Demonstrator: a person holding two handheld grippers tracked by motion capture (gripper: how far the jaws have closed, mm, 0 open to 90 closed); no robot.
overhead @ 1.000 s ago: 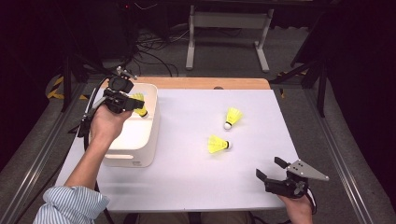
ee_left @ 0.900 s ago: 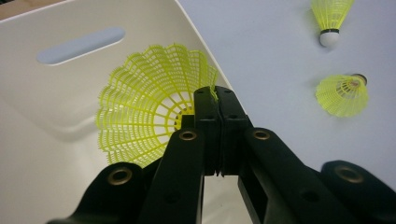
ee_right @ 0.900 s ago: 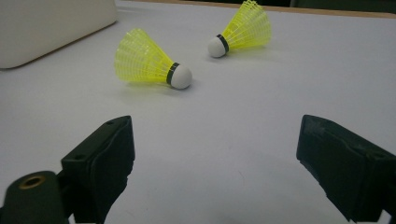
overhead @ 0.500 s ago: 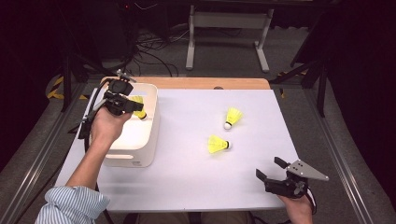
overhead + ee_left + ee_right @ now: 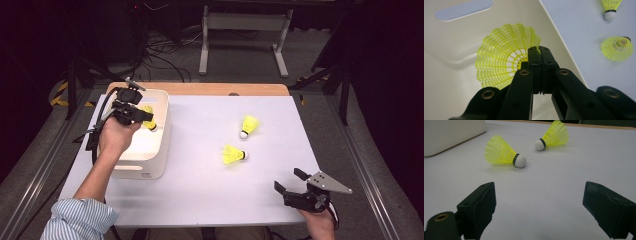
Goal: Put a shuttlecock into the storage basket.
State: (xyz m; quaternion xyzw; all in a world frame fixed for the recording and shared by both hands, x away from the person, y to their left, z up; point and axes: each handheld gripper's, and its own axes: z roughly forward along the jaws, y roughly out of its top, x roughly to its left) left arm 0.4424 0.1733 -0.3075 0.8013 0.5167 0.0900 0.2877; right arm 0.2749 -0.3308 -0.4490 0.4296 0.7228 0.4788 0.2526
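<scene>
My left gripper [image 5: 144,118] hangs over the white bin [image 5: 150,167], shut on the skirt edge of a yellow shuttlecock [image 5: 148,118]. In the left gripper view the black jaws [image 5: 540,53] pinch the mesh rim of that shuttlecock [image 5: 504,58] above the bin's inside wall [image 5: 454,37]. Two more yellow shuttlecocks lie on the white table, one [image 5: 249,125] farther back and one [image 5: 231,155] nearer. My right gripper [image 5: 292,181] rests open at the table's near right. In the right gripper view, its jaws [image 5: 539,195] point at the nearer shuttlecock [image 5: 501,152] and the farther one [image 5: 555,135].
The bin stands at the table's left side, its corner visible [image 5: 449,132] from the right gripper. A wooden strip [image 5: 200,89] runs along the table's far edge. Cables and a metal stand [image 5: 245,30] lie on the floor beyond.
The left gripper with its shuttlecock has sunk a touch over the bin. The right gripper and the two loose shuttlecocks have stayed put.
</scene>
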